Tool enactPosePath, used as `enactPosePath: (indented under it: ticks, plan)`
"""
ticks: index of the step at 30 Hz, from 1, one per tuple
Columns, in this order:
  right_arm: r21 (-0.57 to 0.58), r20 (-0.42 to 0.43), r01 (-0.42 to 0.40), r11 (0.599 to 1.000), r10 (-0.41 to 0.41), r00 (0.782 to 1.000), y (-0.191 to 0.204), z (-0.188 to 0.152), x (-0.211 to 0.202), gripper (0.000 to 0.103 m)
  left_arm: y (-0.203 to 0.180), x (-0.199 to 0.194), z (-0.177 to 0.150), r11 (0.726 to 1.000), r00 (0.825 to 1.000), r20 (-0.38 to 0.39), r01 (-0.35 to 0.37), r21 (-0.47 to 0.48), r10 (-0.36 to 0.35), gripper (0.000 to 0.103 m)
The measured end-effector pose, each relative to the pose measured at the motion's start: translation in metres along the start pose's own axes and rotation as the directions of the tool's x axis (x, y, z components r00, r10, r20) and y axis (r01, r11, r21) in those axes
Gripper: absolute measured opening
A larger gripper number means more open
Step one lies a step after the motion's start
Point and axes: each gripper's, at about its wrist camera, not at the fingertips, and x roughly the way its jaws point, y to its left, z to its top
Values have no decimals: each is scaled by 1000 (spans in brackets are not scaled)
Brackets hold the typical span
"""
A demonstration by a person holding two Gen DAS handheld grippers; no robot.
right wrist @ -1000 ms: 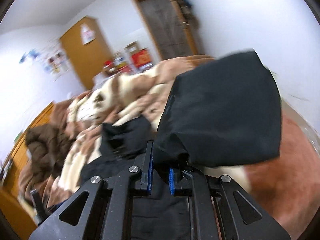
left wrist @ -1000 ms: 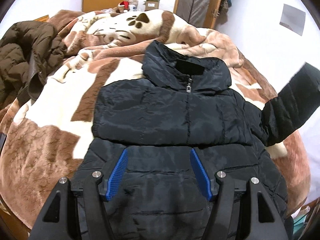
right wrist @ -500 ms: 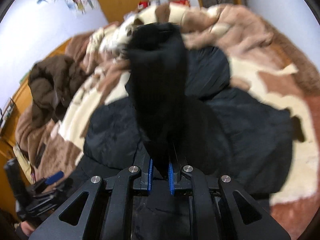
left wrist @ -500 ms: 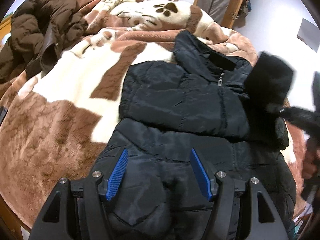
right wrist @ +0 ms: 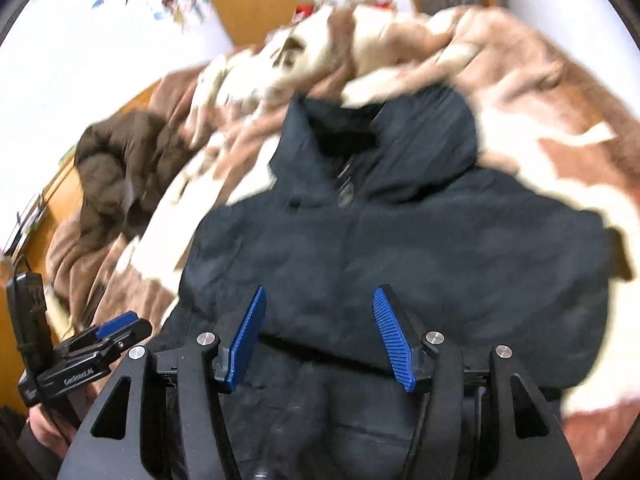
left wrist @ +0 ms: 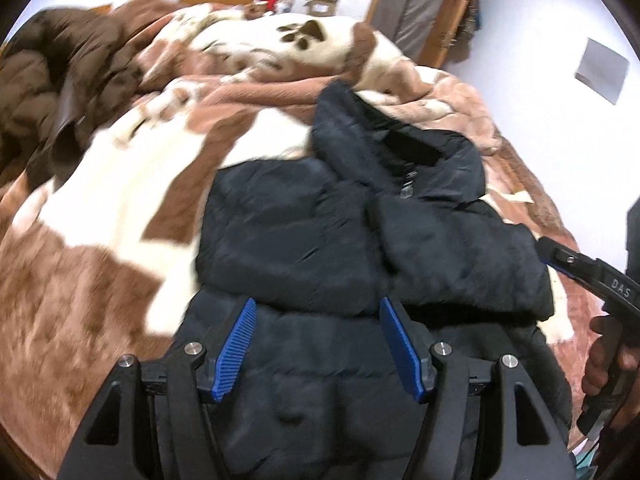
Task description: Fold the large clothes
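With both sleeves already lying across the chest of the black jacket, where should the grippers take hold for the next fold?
Probably the bottom hem of the black jacket, one corner per gripper, coming from the near edge. The left gripper and right gripper both hover open above that lower part, and the sleeves lie across the chest, so lifting the hem toward the collar would halve it.

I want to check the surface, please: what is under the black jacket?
The black jacket lies on a brown-and-white blanket, visible around it. What lies directly beneath is covered.

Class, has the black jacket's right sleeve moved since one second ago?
Yes. The sleeve, earlier raised beside the bed, now lies folded across the black jacket chest, below the collar.
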Motion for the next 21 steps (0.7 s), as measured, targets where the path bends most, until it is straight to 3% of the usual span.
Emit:
enactPosePath:
  ticks: [2,6,8,12,14,16,19,21]
  plan:
    - [36,47,93,995,-94,994,-31,4,-19,57,-20,9,11,999,1000,10,25,36,-25,67]
    - [136,24,227,964,-232,972,-93,0,-28,56,-57,39,24,992,996,1,88,93,-88,66]
    - [150,-10,266,952,-267,964,-110,-2,-17,42,-73,61,28,988,996,-15,87,127,-86,66]
    - [119,-79,286,951,-278,957,-124,-5,17,40,-80,110,28,988,998,-64,10,156,0,53]
    - [56,-125,300,952,-292,948,-120,-10,47,40,-67,133,23,992,995,-100,-13,127,26,53]
    - [13,-155,314,949,-308,939,-119,-17,65,40,-55,145,16,996,994,-111,11,90,-1,53]
    - [-40,-159,341,939,-343,926,-118,-24,78,40,-59,149,11,992,995,-96,-8,129,21,53]
    - [-21,-172,329,944,-328,929,-121,-21,76,40,-62,147,13,990,994,-104,-17,138,32,53]
